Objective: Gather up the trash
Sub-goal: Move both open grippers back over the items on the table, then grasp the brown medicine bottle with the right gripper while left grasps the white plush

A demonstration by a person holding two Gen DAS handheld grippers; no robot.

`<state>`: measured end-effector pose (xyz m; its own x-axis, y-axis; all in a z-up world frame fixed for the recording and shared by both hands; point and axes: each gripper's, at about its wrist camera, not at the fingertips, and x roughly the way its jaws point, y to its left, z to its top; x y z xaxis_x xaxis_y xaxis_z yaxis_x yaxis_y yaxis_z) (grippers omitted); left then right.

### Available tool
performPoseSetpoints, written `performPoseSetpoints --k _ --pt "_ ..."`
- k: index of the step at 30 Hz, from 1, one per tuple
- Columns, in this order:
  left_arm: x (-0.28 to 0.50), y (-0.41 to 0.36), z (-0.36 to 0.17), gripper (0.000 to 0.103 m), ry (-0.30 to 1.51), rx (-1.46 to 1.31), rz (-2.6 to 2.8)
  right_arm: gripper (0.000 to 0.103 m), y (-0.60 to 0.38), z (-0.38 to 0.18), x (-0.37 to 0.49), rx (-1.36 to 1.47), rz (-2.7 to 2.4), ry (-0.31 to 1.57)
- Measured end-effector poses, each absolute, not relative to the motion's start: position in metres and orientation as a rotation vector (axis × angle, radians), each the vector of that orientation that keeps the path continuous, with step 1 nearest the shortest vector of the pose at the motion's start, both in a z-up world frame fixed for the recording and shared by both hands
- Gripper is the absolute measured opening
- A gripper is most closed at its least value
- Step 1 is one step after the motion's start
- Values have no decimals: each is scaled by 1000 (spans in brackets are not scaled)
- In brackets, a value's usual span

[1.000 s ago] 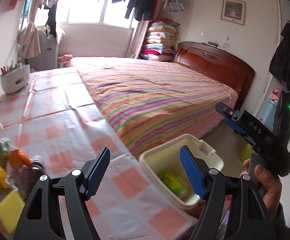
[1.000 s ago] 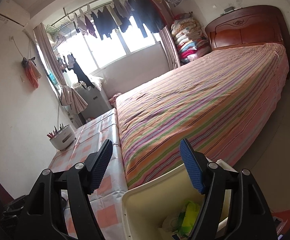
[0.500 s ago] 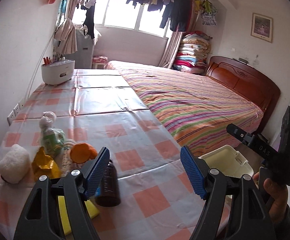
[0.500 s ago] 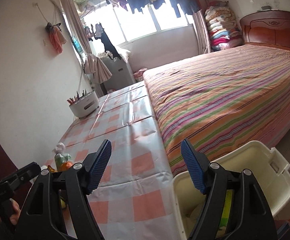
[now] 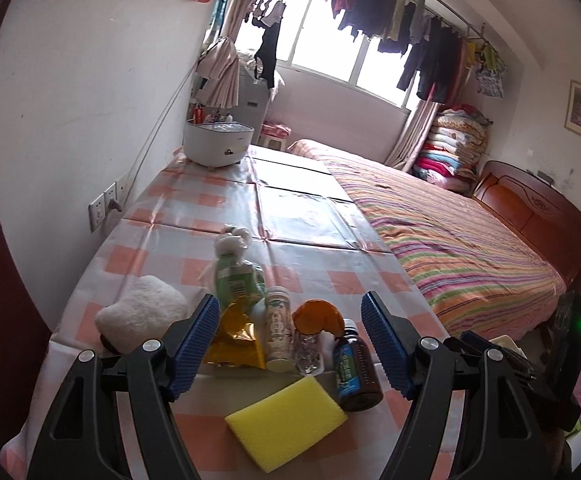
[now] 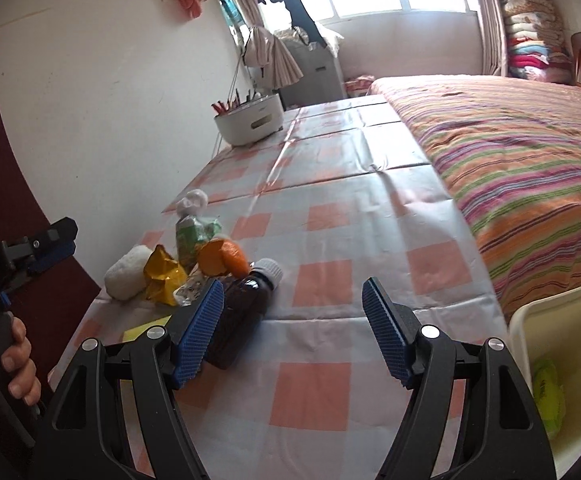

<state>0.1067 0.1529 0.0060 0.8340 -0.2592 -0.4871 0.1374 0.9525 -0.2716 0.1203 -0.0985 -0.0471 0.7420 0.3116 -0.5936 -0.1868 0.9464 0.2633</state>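
Both grippers stand open with nothing between the pads. The left gripper (image 5: 290,344) hovers over a trash pile at the near edge of the table (image 5: 298,216): a yellow sponge (image 5: 286,420), a brown medicine bottle (image 5: 356,372), an orange peel (image 5: 316,316), a gold wrapper (image 5: 236,340) and a white fluffy lump (image 5: 142,312). The right gripper (image 6: 292,328) is beside the same bottle (image 6: 246,304). The cream bin (image 6: 562,344) stands off the table's right edge, with green trash (image 6: 548,390) inside.

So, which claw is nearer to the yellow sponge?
Left. The left claw hangs right over the sponge, which lies between its open fingers. The right claw is off to the side; there the sponge only peeks out beyond its left finger.
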Motion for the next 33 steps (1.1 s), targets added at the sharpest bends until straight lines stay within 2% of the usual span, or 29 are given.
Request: performPoseSetpoints --k 8,13,33 --pt "101 186 3 71 546 -286 -164 67 -66 -65 147 171 309 810" --pt "98 200 2 71 545 -294 -142 51 -45 -81 165 141 302 891" --pt "110 230 -5 71 591 -316 -92 50 -37 -96 200 148 299 1016"
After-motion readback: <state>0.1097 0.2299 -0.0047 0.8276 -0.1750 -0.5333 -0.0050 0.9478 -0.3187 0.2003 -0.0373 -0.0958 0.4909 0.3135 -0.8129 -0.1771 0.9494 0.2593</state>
